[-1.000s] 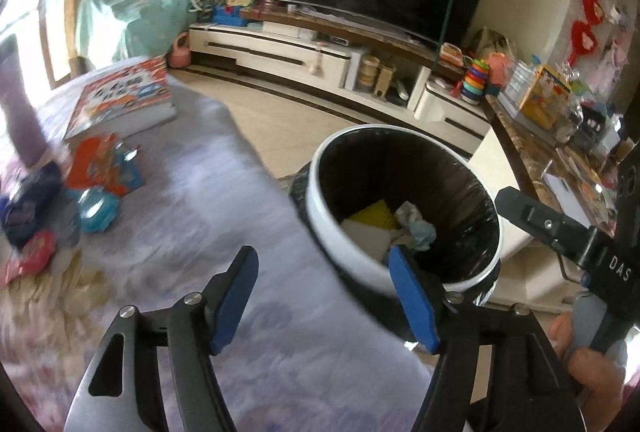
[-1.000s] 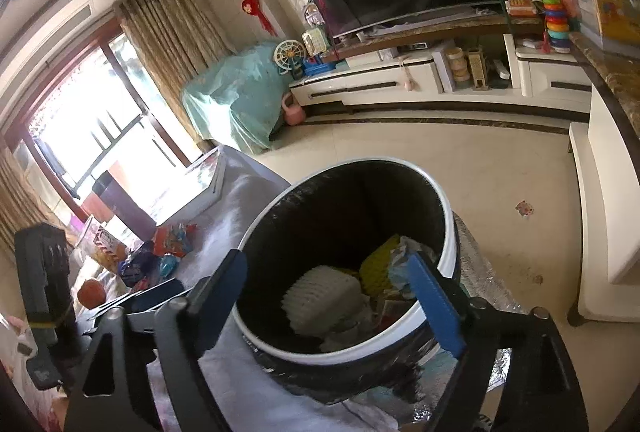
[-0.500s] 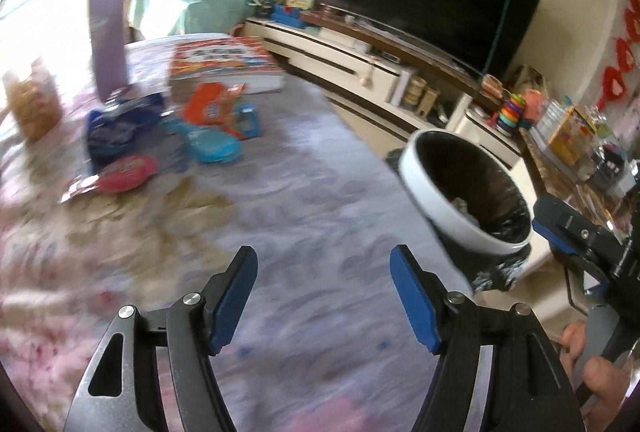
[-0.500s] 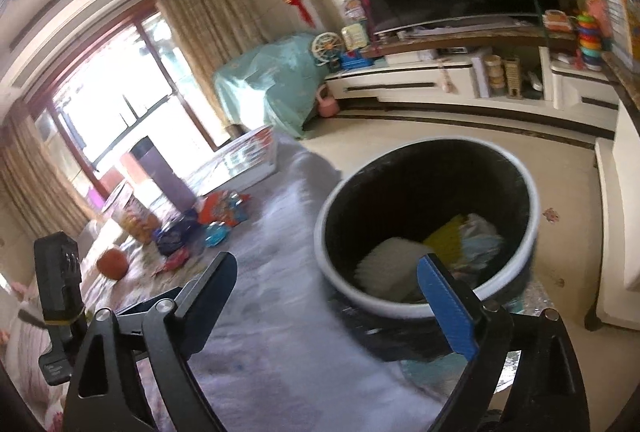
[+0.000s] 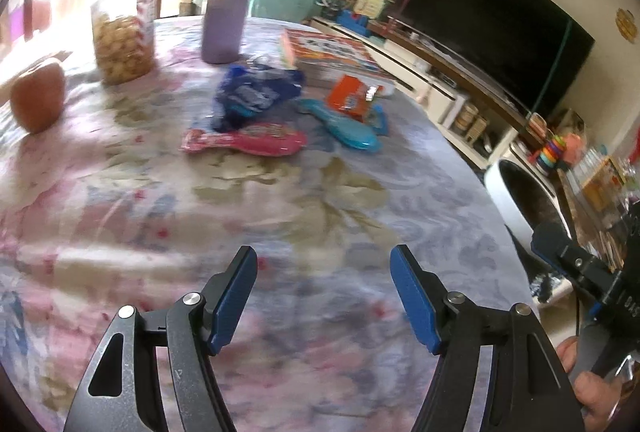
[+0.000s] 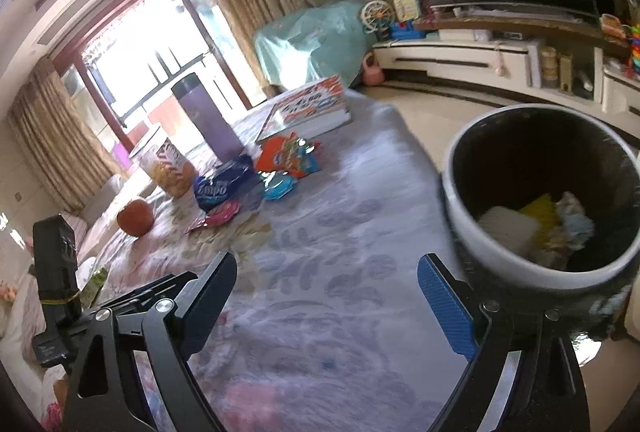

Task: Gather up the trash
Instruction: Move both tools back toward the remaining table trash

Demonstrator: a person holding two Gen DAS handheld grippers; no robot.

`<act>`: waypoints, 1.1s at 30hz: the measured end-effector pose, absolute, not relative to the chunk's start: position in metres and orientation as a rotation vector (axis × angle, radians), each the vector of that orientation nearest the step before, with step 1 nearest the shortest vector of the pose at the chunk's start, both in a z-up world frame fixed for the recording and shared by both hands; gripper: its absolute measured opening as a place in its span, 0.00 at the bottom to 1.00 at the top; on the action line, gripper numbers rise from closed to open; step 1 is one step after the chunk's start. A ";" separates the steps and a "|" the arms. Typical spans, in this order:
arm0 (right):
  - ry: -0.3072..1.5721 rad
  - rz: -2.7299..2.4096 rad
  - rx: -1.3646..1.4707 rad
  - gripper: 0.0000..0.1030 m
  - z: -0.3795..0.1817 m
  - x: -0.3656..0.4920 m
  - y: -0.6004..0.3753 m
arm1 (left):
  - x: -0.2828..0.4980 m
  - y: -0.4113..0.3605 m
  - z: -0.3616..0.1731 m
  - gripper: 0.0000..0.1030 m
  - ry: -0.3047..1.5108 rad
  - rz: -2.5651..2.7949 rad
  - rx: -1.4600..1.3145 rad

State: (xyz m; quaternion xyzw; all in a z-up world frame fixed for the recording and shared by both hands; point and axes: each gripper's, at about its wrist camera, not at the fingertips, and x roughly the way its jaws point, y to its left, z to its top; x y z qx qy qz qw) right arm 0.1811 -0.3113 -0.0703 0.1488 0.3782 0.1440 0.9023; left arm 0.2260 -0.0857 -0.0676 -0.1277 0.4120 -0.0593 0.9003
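Your left gripper [image 5: 324, 296] has its fingers parted, nothing between. Your right gripper [image 6: 326, 306] fingers are wide apart, also empty. Wrappers lie far on the floral counter [image 5: 280, 211]: blue bag [image 5: 252, 95], pink wrapper [image 5: 248, 143], orange packet [image 5: 352, 97]. Trash bin [image 6: 540, 191] sits right, off the counter's edge, partly filled.

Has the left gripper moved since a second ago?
Yes. The left gripper has swung leftward off the trash bin, which slid to the right edge of its view, toward the wrappers on the table.

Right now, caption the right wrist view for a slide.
Open right gripper over the tablecloth, bin beside it, wrappers ahead.
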 end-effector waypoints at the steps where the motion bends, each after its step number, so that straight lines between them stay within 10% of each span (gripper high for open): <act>1: 0.787 0.301 0.306 0.90 -0.072 0.183 -0.307 | 0.226 -0.082 -0.068 0.66 0.853 -0.116 -0.268; 33: 0.876 0.353 0.321 0.90 -0.108 0.297 -0.250 | 0.328 -0.041 -0.083 0.66 0.842 -0.025 -0.230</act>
